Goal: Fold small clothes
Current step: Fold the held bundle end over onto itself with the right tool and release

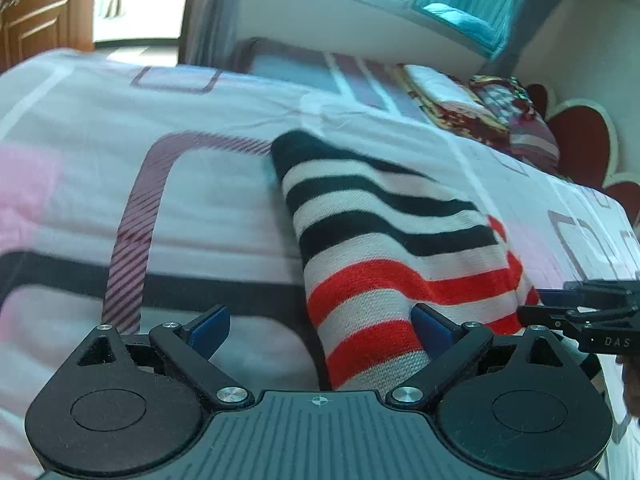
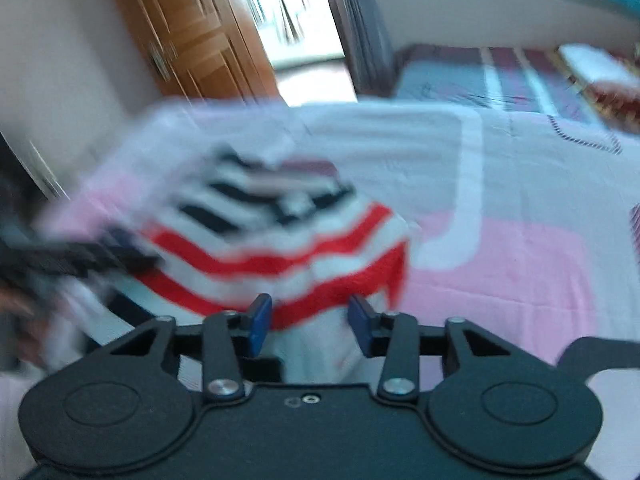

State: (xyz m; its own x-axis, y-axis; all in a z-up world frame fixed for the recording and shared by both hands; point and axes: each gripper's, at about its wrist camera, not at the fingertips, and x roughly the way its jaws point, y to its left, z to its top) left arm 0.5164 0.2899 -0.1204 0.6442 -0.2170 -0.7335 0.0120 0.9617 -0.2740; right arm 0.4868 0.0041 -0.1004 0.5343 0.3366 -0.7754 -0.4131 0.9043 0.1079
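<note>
Pink-and-white bedspread (image 1: 208,208) carries the striped knit garment (image 1: 384,240), folded into a long strip. Left claw (image 1: 320,332) gapes wide over its red end; right claw (image 2: 308,320) also spread, empty.

Both wrist views sit low and close over the pink-and-white patterned bed (image 1: 80,120), sharing the striped knit garment (image 1: 380,240) at 12 o'clock.

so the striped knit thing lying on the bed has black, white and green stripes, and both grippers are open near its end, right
Not quite: the stripes on the striped knit garment are black, white and red, not green, as the left wrist view shows clearly. The rest holds: it lies on the bed, and the left gripper and right gripper are both open near its red-striped end.
</note>
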